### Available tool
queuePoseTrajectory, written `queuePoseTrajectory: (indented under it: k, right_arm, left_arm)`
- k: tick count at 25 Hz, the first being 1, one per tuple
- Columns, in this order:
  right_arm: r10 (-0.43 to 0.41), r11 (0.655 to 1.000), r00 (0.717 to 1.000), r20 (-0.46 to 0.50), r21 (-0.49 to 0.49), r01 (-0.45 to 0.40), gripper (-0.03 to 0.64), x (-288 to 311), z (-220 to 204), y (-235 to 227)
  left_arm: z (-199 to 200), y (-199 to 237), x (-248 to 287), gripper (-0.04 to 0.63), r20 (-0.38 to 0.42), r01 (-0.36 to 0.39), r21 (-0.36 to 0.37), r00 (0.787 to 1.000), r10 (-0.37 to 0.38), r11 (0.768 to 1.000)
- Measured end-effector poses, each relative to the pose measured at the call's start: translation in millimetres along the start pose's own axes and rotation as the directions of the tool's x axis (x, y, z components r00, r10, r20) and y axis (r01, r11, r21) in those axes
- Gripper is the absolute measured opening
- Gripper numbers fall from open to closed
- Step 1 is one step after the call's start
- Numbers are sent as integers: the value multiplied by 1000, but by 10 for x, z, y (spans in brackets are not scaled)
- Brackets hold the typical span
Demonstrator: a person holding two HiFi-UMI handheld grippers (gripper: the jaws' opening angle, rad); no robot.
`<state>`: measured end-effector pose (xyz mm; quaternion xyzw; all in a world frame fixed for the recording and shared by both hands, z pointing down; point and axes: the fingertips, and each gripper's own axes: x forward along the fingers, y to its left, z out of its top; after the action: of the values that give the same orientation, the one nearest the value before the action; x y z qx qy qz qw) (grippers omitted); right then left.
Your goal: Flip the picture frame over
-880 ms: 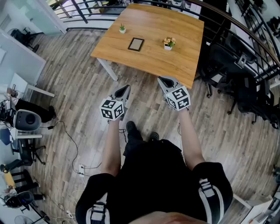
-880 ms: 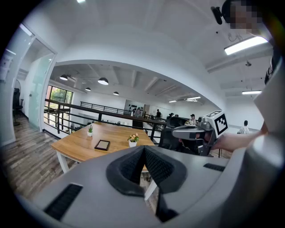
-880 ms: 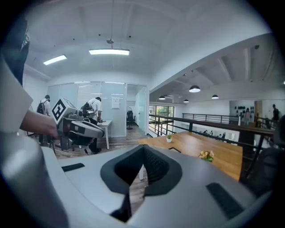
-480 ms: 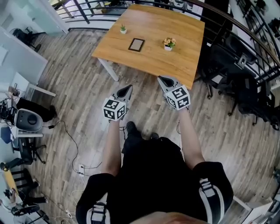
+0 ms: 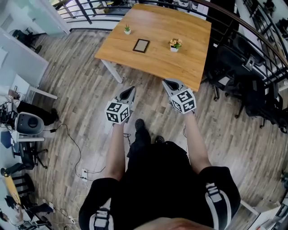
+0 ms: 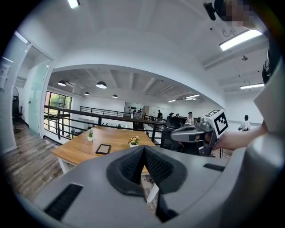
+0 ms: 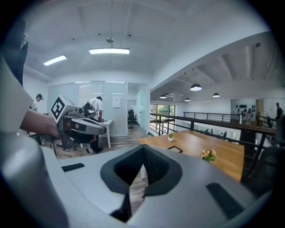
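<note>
A small dark picture frame [image 5: 141, 45] lies flat on the wooden table [image 5: 180, 63], between a little green plant [image 5: 127, 29] and a pot of flowers [image 5: 174, 44]. I stand on the floor short of the table's near edge. My left gripper [image 5: 131, 90] and right gripper [image 5: 168, 82] are held side by side in the air, both shut and empty, pointing toward the table. The picture frame [image 6: 103, 148] shows far ahead in the left gripper view, beyond the left gripper [image 6: 143, 149]. In the right gripper view the picture frame [image 7: 174, 149] also lies well past the right gripper [image 7: 143, 149].
Black office chairs [image 5: 243, 85] stand right of the table, and a black railing [image 5: 90, 13] runs behind it. At the left are a white desk [image 5: 22, 58], a speaker [image 5: 26, 123] and cables [image 5: 74, 152] on the wood floor. People stand in the far background.
The person has taken a small step toward the table, one shoe now further forward. The left gripper has drifted slightly forward. Both grippers stay shut.
</note>
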<state>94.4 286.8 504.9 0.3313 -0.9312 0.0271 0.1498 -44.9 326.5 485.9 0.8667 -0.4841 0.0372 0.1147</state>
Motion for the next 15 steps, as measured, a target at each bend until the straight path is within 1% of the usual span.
queuePoseTrajectory:
  k: [7,12,15]
  right_arm:
    - [-21,1000,1000,-5,12,21,7,150,34,-2]
    - [-42,999,999,-19,24,43,8,285,33,-65]
    - [-51,998,998,-21,33,52,8,384,48,-85]
  left_arm:
    - [68,195,65,18,7,17,-10,1000,-17,1000]
    - [89,321,156,18,2,62,-26,998,-62,998]
    - [93,435,207,18,-6,74,-38,997,-74,997]
